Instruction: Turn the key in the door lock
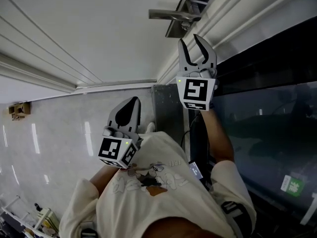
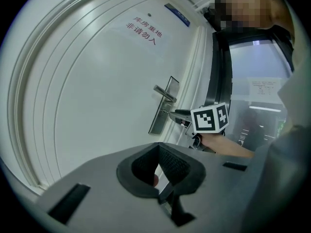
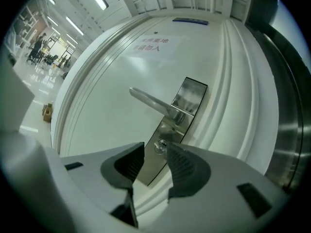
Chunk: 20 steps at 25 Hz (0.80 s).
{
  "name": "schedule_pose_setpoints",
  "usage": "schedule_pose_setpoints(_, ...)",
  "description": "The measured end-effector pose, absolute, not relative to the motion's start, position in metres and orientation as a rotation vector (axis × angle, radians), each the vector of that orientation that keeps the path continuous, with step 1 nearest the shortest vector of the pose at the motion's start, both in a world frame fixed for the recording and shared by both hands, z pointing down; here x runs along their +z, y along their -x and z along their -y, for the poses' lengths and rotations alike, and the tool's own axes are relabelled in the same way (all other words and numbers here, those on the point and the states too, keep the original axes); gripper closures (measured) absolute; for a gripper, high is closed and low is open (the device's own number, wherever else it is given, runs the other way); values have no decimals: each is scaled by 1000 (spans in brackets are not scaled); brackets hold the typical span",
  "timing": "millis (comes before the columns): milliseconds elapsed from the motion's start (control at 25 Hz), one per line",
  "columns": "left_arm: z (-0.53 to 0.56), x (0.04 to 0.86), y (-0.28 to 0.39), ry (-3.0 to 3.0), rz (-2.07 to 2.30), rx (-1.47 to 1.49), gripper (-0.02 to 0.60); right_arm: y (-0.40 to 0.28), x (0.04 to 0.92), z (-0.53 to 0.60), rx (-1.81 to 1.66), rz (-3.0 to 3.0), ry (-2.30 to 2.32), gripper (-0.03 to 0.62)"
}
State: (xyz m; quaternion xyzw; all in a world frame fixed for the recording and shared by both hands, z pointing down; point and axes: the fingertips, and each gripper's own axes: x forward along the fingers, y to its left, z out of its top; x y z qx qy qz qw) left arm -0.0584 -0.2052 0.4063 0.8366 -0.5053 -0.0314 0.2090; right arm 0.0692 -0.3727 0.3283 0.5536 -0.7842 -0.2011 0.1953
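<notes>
A white door [image 3: 112, 81] carries a steel lock plate [image 3: 187, 101] with a lever handle [image 3: 150, 101]. Below the lever a small silver key [image 3: 161, 145] sits in the keyhole. My right gripper [image 3: 155, 149] is open and points at the plate; the key lies just past its tips, close to the right pad, with nothing pressed between the pads. The head view shows that gripper [image 1: 193, 46] held up under the handle [image 1: 173, 15]. My left gripper [image 1: 130, 110] hangs lower and further back, shut and empty [image 2: 158, 147].
A dark glass panel [image 1: 267, 123] in a black frame stands right of the door. A sign with red print [image 3: 153, 43] is stuck high on the door. A small cardboard box [image 1: 19, 109] lies on the glossy floor at the left.
</notes>
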Motion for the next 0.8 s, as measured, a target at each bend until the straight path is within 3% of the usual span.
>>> schedule_pose_setpoints(600,217,404,67,-2327,1422,-110,575,-64,335,416,-719,1946,-1476,452)
schedule_pose_setpoints(800,218,404,73,-2321,1434,-109,575,-63,333,420,-714,1940,-1515,531)
